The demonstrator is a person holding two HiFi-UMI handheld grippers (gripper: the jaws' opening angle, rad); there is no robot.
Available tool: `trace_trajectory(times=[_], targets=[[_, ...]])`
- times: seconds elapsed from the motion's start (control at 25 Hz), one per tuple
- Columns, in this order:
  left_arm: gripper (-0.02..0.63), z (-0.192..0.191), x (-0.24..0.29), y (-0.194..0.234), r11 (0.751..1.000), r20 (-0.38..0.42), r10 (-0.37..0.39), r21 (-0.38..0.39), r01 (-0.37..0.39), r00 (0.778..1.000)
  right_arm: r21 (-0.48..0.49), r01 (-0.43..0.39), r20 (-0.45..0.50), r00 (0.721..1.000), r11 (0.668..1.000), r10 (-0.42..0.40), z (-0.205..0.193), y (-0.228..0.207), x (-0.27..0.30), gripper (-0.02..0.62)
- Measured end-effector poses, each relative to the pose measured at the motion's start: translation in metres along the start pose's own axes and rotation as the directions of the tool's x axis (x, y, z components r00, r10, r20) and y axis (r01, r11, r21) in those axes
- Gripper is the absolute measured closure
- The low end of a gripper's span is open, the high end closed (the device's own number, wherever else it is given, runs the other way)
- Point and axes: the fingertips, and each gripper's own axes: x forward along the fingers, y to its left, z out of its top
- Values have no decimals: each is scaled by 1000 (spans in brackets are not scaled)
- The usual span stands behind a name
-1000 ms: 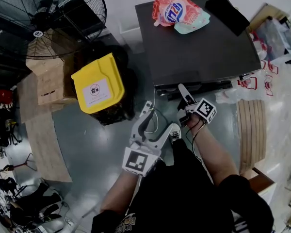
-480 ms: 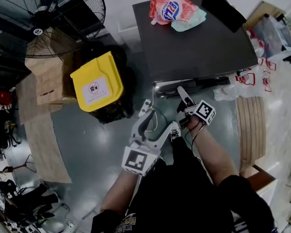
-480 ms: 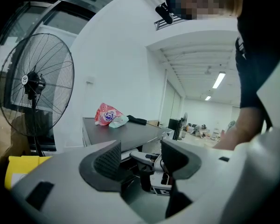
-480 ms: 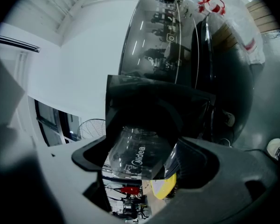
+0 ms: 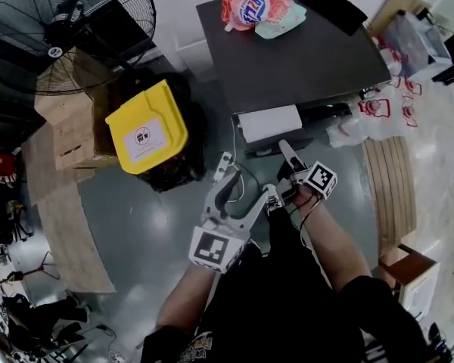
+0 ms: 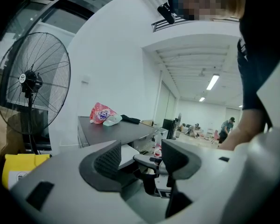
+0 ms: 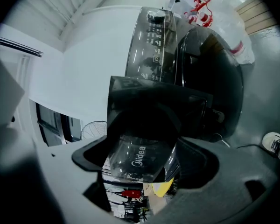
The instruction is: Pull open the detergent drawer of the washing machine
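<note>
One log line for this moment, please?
right tool: shut on dark glossy detergent drawer | drawer: pulled partly out | left tool: open, empty

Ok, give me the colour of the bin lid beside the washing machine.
The bin lid is yellow with a white label; head view shows it best.

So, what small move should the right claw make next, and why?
Probably pull straight back toward the person a little more. The right claw grips the front of the drawer, which is only partly out of the washing machine, with its white inside showing. The left claw is open and empty.
</note>
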Motion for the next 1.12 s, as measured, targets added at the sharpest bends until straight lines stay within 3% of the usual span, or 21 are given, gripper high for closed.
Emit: trace_trajectory(times=[0.28, 0.48, 0.72, 0.88, 1.0, 1.12], targets=[[349, -8, -17, -23, 999, -5, -48, 7, 48, 999, 15, 19, 26, 999, 1000, -20, -18, -10, -35, 172], [349, -12, -26, -38, 997, -4, -70, 17, 70, 998, -12, 35, -16, 999, 999, -35, -21, -11, -42, 170], [348, -18, -45, -47, 996, -4, -87, 33, 88, 996, -9, 15, 44, 999, 1000, -15, -20, -12, -48, 160], [348, -16, -61, -51, 995, 13, -89, 48, 89, 996, -129, -2, 31, 1000, 992, 6, -29, 7, -64, 175], [349, -14, -75, -51, 995, 31, -88, 55, 86, 996, -347, -48, -10, 999, 936, 48, -39, 39, -74, 310], [350, -12, -89, -49, 995, 46, -92, 53, 90, 995, -598, -74, -45, 997, 798, 59, -49, 79, -87, 532]])
